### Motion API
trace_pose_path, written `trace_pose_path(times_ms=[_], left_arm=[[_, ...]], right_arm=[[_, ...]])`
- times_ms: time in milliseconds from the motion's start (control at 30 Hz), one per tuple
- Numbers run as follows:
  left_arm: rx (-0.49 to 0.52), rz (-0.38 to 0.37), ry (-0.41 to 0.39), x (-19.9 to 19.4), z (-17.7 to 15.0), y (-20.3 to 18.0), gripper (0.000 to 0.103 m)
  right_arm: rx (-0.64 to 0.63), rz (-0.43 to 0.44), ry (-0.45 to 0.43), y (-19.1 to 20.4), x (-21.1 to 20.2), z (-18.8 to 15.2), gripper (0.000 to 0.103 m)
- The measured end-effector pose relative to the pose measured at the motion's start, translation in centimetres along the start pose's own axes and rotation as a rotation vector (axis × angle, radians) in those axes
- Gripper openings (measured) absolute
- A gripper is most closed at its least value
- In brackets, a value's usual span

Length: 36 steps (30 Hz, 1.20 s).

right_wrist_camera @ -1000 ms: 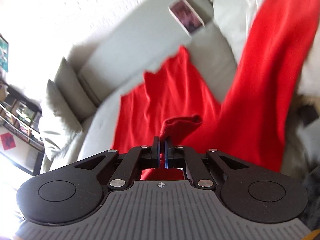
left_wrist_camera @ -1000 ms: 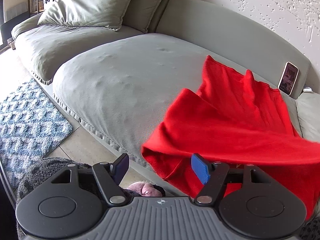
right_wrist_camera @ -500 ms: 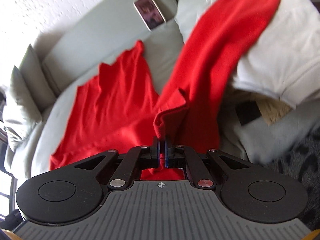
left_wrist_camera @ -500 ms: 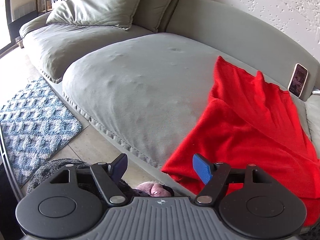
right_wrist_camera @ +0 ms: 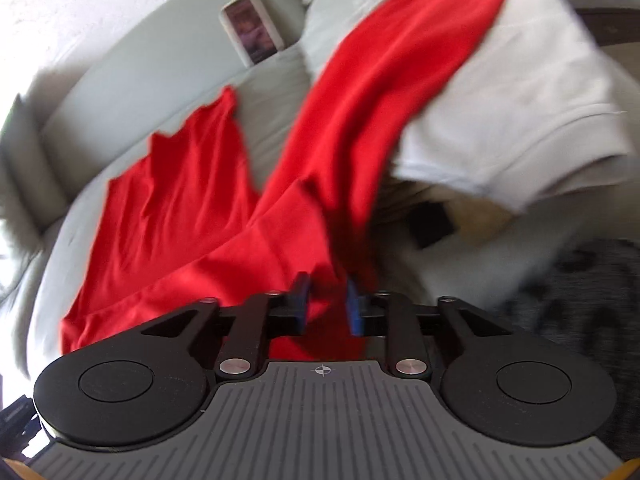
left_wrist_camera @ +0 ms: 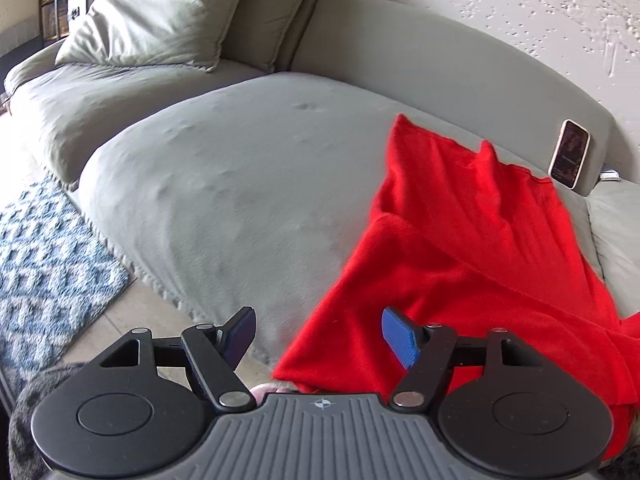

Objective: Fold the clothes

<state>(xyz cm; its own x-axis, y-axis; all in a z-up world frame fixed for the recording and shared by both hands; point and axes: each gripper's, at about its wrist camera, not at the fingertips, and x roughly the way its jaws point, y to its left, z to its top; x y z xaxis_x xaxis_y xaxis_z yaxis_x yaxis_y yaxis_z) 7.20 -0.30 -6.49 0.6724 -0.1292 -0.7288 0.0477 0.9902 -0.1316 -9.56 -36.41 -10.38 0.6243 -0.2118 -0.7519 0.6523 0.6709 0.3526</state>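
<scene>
While the left gripper (left_wrist_camera: pixel 318 334) gapes empty, the right gripper (right_wrist_camera: pixel 327 306) stands part-open astride the red garment (right_wrist_camera: pixel 280 216).

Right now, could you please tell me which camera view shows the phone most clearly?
The left wrist view: the phone is sharp, propped upright against the sofa backrest, beyond the red garment. The right wrist view also shows it whole, but motion-blurred.
</scene>
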Motion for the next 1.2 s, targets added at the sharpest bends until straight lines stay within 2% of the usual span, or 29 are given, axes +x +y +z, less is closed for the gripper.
trace_pose_path(times_ms=[67,133,233,400,433,500,533,567,667,767,800,833,933,967,1000,1133,1200], left_arm=[[0.025,-0.021,-0.021,0.3,0.6,-0.9,0.062],[0.051,-0.034,-0.037,1.0,1.3,-1.7,0.054],[0.064,-0.057,-0.045,2.7,2.3,-2.8,0.047],[0.063,-0.067,-0.045,6.2,3.5,-3.5,0.043],[0.071,-0.047,-0.029,7.1,3.5,-3.5,0.042],[0.133,0.017,-0.005,8.7,3.3,-3.6,0.042],[0.175,0.043,-0.006,9.3,3.1,-3.8,0.043],[0.217,0.057,-0.013,9.5,3.1,-4.1,0.043],[0.197,0.069,-0.005,9.4,3.4,-4.0,0.043],[0.169,0.096,-0.023,8.3,3.5,-3.5,0.043],[0.172,0.117,-0.04,7.5,3.3,-3.3,0.042],[0.175,0.134,-0.058,6.7,3.2,-3.2,0.042],[0.177,0.119,-0.117,3.6,2.2,-3.9,0.042],[0.182,0.101,-0.123,2.7,1.6,-4.4,0.042],[0.188,0.081,-0.127,1.8,1.0,-5.0,0.042],[0.261,-0.028,-0.107,0.2,-2.3,-8.4,0.044],[0.328,-0.055,-0.101,0.2,-3.9,-10.0,0.05]], right_arm=[[-0.043,0.009,-0.072,0.6,-1.1,-0.1,0.029],[-0.101,0.084,-0.119,1.9,-1.5,-0.1,0.029],[-0.206,0.202,-0.077,4.9,0.1,-0.3,0.031],[-0.309,0.276,0.005,8.6,5.1,-0.8,0.031],[-0.317,0.262,0.015,8.9,6.1,-0.8,0.03],[-0.337,0.163,0.018,8.6,7.6,-0.8,0.029],[-0.342,0.121,0.016,8.2,8.2,-0.8,0.018],[-0.336,0.093,0.009,7.4,8.5,-0.6,0.0],[-0.272,0.095,0.018,5.3,8.4,0.3,0.0],[-0.273,-0.009,-0.02,4.9,7.3,0.5,0.0],[-0.26,0.01,-0.011,4.5,7.0,0.5,0.0],[-0.241,0.031,-0.005,4.1,6.7,0.6,0.0],[-0.244,0.096,-0.034,3.7,5.0,0.3,0.017],[-0.264,0.112,-0.054,3.9,4.4,0.0,0.026],[-0.286,0.13,-0.072,4.1,3.8,-0.4,0.029],[-0.373,0.233,-0.12,5.6,2.7,-1.9,0.032],[-0.417,0.269,-0.125,6.3,2.6,-2.9,0.032]])
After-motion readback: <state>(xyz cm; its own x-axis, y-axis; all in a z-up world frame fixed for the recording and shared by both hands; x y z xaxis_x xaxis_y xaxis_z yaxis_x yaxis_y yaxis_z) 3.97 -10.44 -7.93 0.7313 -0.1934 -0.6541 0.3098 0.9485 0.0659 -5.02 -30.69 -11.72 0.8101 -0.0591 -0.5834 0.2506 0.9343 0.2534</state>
